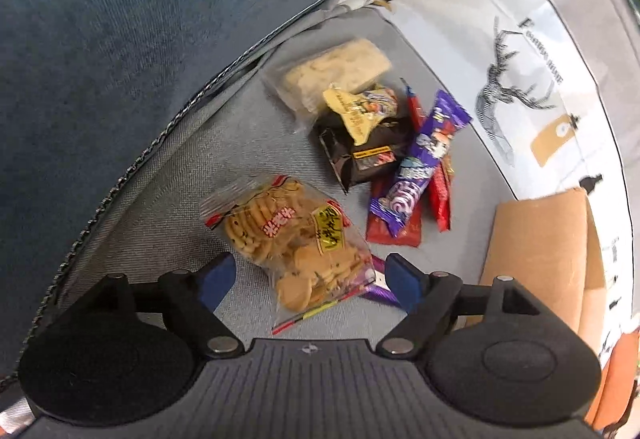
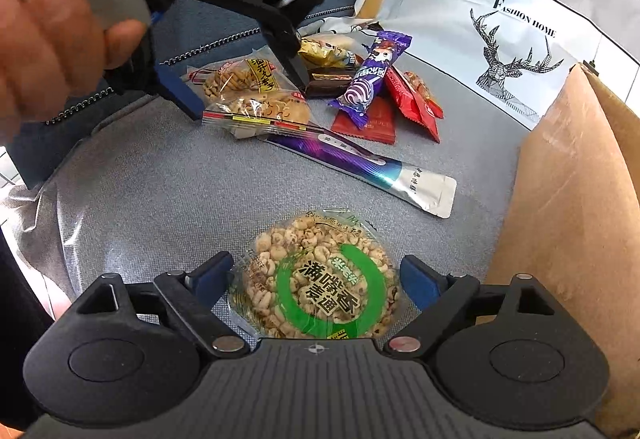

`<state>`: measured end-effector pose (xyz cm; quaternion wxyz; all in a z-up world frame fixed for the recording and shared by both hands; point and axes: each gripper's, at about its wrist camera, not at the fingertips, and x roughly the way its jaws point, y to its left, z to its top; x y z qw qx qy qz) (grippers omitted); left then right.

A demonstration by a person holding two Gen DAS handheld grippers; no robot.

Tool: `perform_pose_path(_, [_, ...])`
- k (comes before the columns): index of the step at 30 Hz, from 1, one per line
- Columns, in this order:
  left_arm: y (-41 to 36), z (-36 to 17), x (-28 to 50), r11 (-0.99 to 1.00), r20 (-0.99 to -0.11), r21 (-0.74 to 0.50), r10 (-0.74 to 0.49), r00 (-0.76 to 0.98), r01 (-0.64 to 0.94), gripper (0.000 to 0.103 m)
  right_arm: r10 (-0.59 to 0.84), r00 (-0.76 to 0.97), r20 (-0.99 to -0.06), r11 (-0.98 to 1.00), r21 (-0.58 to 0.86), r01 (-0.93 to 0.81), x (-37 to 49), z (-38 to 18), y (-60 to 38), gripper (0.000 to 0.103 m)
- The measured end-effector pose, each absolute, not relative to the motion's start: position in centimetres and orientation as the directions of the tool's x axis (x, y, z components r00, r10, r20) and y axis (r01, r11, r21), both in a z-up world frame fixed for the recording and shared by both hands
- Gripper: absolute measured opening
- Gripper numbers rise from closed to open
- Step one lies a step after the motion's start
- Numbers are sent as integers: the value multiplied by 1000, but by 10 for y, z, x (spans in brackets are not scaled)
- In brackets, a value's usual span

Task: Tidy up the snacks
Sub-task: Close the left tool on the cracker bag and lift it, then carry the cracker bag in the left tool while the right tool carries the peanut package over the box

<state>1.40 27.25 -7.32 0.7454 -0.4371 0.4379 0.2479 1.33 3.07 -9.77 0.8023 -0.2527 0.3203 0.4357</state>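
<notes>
Right hand-held gripper point(image 2: 316, 277) spread wide around the round puffed-grain cake point(image 2: 316, 279) on the grey cushion point(image 2: 140, 191), pads clear; likely light, brittle, slick-wrapped, best pinched gently across the rim. Farther off, left hand-held gripper point(image 1: 308, 279) gaping over the cookie bag point(image 1: 288, 239): crinkly, crushable, safest taken at the sealed edge.

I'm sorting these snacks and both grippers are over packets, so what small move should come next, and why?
Probably close the right gripper on the round puffed-grain cake. Its jaws stand open on either side of the packet, not yet pressing it, and the cardboard box is just to its right. The left gripper is also open, over the cookie bag.
</notes>
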Motion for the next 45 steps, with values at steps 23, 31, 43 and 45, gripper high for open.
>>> perform_pose_path(23, [246, -49, 19, 741, -879, -224, 127, 459, -633, 58, 553, 443, -706, 493, -152, -857, 11, -93, 27, 87])
perform_pose_path(31, [249, -62, 19, 722, -910, -227, 81, 406, -654, 58, 536, 435, -723, 476, -167, -863, 9, -98, 29, 88])
perform_pose_path(43, [239, -36, 18, 746, -813, -346, 64, 579, -568, 58, 565, 512, -647, 517, -206, -831, 5, -74, 22, 87])
perform_pose_path(45, [238, -31, 17, 743, -794, -375, 51, 605, -555, 58, 568, 522, -636, 522, -212, -826, 3, -67, 20, 87])
